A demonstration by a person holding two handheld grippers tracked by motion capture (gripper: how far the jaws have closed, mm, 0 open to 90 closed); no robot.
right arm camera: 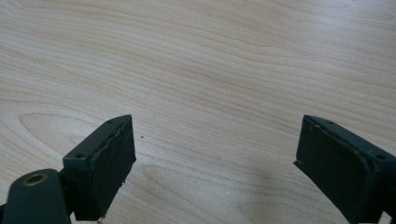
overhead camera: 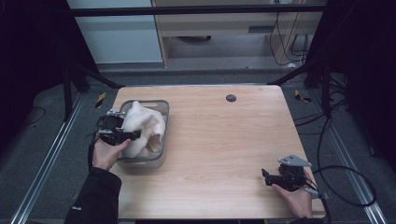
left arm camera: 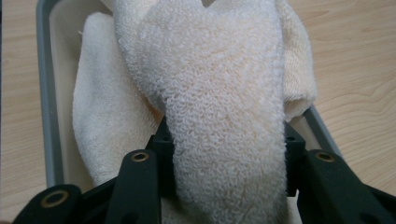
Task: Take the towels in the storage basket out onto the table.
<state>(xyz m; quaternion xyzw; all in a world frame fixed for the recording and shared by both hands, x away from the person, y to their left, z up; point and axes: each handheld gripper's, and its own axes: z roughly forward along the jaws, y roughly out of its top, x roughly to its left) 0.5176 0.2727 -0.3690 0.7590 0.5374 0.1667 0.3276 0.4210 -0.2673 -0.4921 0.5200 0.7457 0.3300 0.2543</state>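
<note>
Right gripper (right arm camera: 215, 154): jaws stand wide apart, nothing between them. Both black pads face each other above bare light wooden table (right arm camera: 210, 70). Grain runs roughly across the frame. Soft shadow lies on the wood between the jaws.

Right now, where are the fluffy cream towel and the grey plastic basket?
fluffy cream terry towel (left arm camera: 224, 102), left gripper view, on its raised fold.
grey plastic basket (overhead camera: 161, 105), high view, on its far rim.
</note>
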